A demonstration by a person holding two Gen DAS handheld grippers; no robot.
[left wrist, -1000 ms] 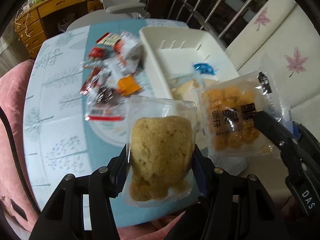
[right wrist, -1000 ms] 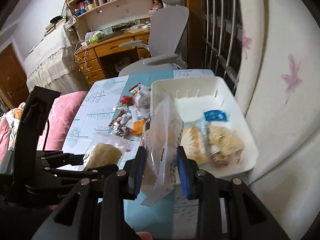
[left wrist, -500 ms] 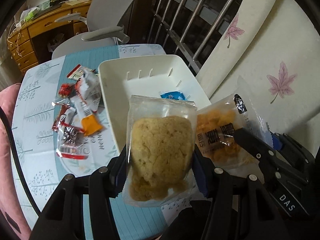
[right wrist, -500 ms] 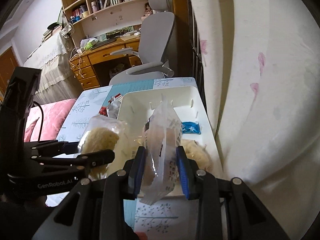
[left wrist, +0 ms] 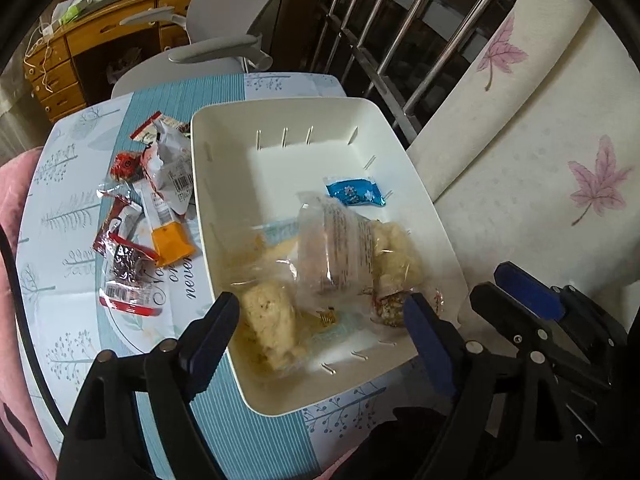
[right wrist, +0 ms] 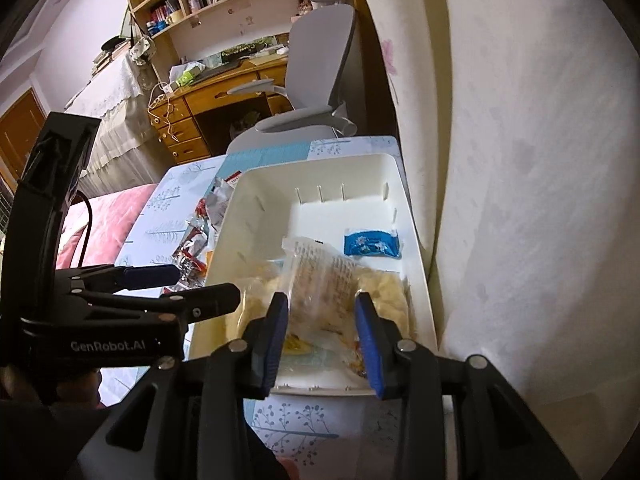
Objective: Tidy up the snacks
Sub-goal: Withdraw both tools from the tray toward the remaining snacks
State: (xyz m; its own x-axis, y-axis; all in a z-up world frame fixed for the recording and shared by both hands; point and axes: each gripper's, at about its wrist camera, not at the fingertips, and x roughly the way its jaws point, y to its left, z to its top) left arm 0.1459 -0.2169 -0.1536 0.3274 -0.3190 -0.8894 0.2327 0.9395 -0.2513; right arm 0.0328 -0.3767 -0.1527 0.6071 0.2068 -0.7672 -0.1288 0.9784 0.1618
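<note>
A white plastic bin (left wrist: 224, 128) (right wrist: 256, 208) stands on the table by the wall. In its near half lie several clear-wrapped pastry packets (left wrist: 340, 248) (right wrist: 320, 276), among them a yellow cake (left wrist: 268, 320), and a small blue sachet (left wrist: 354, 192) (right wrist: 372, 243) lies farther back. My left gripper (left wrist: 320, 324) is open and empty above the bin's near end. My right gripper (right wrist: 322, 328) is open and empty above the same end; it shows at the right of the left wrist view (left wrist: 516, 292).
A heap of small red, silver and orange snack packets (left wrist: 148, 216) (right wrist: 196, 232) lies on the patterned tablecloth left of the bin. A grey office chair (right wrist: 312, 80) and a wooden desk (right wrist: 216, 100) stand beyond the table. A curtain (right wrist: 520, 160) hangs right of the bin.
Both grippers have opened and let go of their packets: the yellow cake and the packet of round biscuits now lie in the bin. Both grippers moved over the bin's near end.
</note>
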